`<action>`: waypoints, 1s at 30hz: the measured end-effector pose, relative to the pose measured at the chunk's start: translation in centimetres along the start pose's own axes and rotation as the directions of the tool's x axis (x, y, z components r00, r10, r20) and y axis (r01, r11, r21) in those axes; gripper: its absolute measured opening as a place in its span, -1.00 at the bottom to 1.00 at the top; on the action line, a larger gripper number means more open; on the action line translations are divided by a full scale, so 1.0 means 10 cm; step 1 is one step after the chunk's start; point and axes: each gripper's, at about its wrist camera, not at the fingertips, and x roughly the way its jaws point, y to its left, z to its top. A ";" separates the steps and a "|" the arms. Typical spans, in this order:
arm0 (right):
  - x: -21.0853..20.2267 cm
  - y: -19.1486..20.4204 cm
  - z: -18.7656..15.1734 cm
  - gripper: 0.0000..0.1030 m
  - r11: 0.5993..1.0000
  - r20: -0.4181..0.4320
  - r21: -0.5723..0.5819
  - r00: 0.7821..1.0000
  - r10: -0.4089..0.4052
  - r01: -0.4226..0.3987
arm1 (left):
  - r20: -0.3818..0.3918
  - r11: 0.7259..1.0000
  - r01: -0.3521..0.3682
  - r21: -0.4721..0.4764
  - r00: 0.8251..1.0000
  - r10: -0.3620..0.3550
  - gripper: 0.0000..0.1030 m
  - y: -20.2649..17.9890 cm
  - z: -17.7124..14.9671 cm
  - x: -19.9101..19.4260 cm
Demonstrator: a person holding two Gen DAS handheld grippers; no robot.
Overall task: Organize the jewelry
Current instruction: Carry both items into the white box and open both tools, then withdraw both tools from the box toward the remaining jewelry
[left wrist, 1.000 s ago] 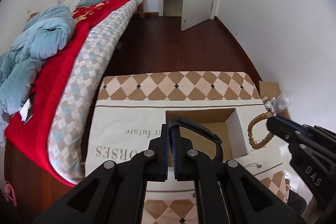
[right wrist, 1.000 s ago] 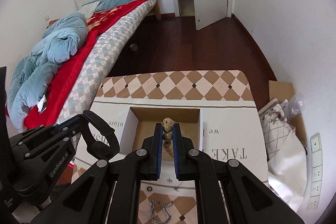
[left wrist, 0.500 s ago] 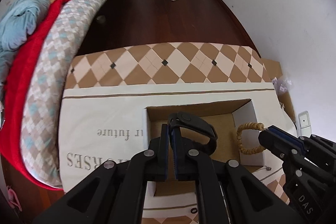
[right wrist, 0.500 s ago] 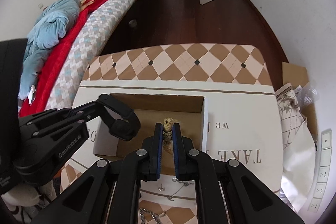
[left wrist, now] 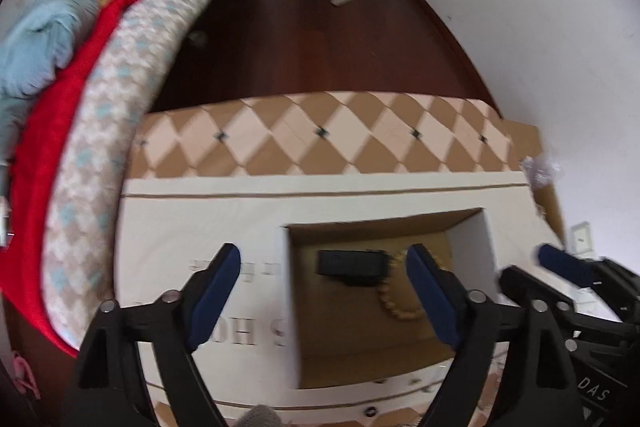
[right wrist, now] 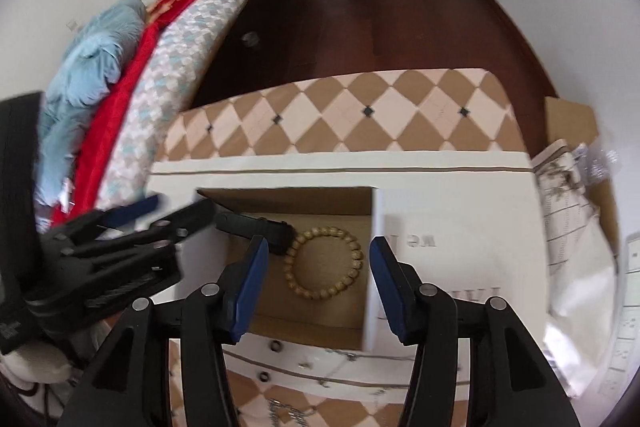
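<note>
Both views look down on a bench covered by a tan-and-cream diamond cloth, with a cream printed cloth laid over its near part and an open cardboard box set on that. The left gripper has just been opening; its blue-padded jaws stand wide apart over the box's left wall with nothing between the pads. Beyond them, on the box floor, lies a black watch-like band, too blurred in this view to name more closely. The right gripper has likewise just been opening, and its jaws stand apart on either side of a wooden bead bracelet, which lies flat on the box floor, clear of both pads. In the right wrist view the bracelet's left edge meets the end of the black band; whether they touch or merely overlap in line of sight cannot be told. In the left wrist view the right jaw covers most of the bracelet, leaving only a curve of beads. Small pieces of jewelry lie on the cloth in front of the box, partly hidden behind the right gripper's fingers and too small to identify. A bed with red and blue covers stands to the left of the bench, cut off at the frame edge.
</note>
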 end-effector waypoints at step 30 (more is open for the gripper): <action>-0.62 0.29 -0.81 1.00 0.970 0.151 -0.028 0.960 -0.234 0.241 | 0.152 0.983 -0.174 -0.053 0.972 0.180 0.98 0.21 -0.94 -0.83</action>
